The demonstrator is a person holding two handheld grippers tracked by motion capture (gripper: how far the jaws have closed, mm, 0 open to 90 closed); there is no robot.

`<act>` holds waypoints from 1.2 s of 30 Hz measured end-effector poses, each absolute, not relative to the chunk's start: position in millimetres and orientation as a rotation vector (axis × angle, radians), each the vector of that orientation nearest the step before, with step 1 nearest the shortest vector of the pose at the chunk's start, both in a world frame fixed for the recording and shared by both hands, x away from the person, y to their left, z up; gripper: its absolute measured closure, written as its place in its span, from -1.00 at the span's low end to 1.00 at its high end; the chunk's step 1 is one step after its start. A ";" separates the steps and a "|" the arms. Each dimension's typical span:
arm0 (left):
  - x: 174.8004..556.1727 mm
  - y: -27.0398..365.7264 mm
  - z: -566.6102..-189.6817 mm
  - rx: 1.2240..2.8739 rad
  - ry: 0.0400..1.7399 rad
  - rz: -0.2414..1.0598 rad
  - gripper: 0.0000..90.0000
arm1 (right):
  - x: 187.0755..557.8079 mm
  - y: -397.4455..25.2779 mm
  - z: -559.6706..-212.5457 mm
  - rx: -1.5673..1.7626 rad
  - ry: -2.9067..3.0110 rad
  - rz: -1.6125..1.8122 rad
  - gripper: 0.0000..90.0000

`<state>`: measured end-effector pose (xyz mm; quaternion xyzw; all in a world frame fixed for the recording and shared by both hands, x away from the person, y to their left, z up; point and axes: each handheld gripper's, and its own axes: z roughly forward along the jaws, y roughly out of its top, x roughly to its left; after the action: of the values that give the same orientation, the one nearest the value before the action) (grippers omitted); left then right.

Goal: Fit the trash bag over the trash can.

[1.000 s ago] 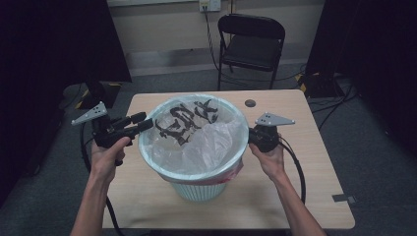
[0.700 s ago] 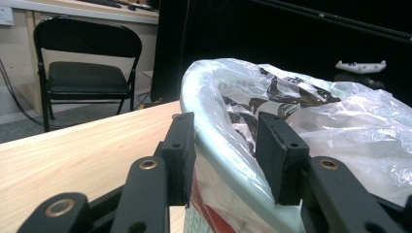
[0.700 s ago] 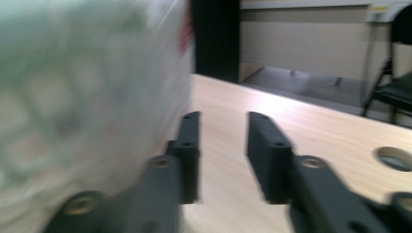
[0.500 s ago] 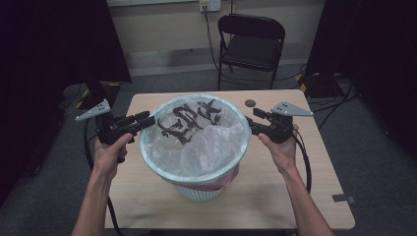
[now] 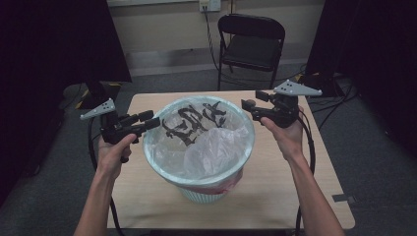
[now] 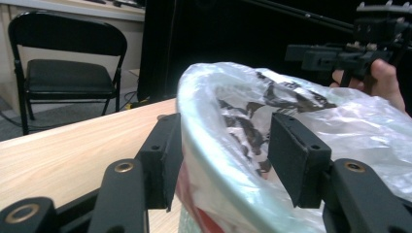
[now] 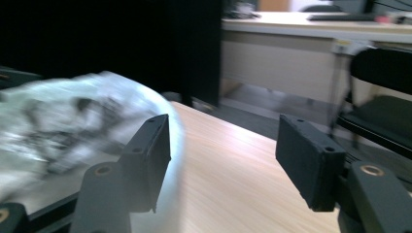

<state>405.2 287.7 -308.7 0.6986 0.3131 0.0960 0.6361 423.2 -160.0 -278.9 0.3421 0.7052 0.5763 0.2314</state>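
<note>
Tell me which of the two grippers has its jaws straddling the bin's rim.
The left gripper: its open jaws stand either side of the bag-lined rim of the bin. The right gripper is open too, off the rim over the table.

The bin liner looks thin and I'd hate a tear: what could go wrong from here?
The left gripper has its open fingers astride the bin rim, with the bin liner between them; closing hard may tear it. The right gripper is off the rim, so a one-sided pull could tip the bin.
</note>
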 end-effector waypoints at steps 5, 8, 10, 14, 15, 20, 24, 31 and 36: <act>406.7 284.1 -307.3 1.645 0.739 0.244 0.24 | 414.8 -140.7 -259.5 0.815 2.014 1.664 0.00; 410.0 283.2 -308.6 1.639 0.740 0.225 0.28 | 413.9 -122.6 -248.1 0.733 2.086 1.643 0.13; 411.5 282.7 -308.6 1.644 0.737 0.227 0.29 | 415.3 -111.4 -240.6 0.698 2.129 1.641 0.17; 413.5 278.6 -307.6 1.642 0.729 0.218 0.29 | 422.3 -88.6 -229.2 0.642 2.224 1.625 0.22; 414.0 277.5 -307.8 1.644 0.722 0.213 0.28 | 425.0 -83.0 -228.5 0.635 2.252 1.625 0.22; 415.0 273.3 -308.3 1.655 0.712 0.208 0.28 | 434.0 -58.4 -231.8 0.606 2.339 1.583 0.29; 419.3 272.1 -307.6 1.659 0.710 0.197 0.28 | 444.3 -42.1 -236.3 0.591 2.475 1.531 0.29; 425.8 268.1 -306.9 1.651 0.713 0.186 0.25 | 466.8 -18.0 -250.0 0.610 2.671 1.438 0.22; 425.8 268.3 -307.6 1.659 0.709 0.188 0.23 | 471.8 0.3 -267.8 0.656 2.815 1.342 0.08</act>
<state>425.8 268.3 -307.6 0.7204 0.3079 0.0817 0.6160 471.8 0.3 -267.8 0.2060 0.8831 0.4210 -0.0224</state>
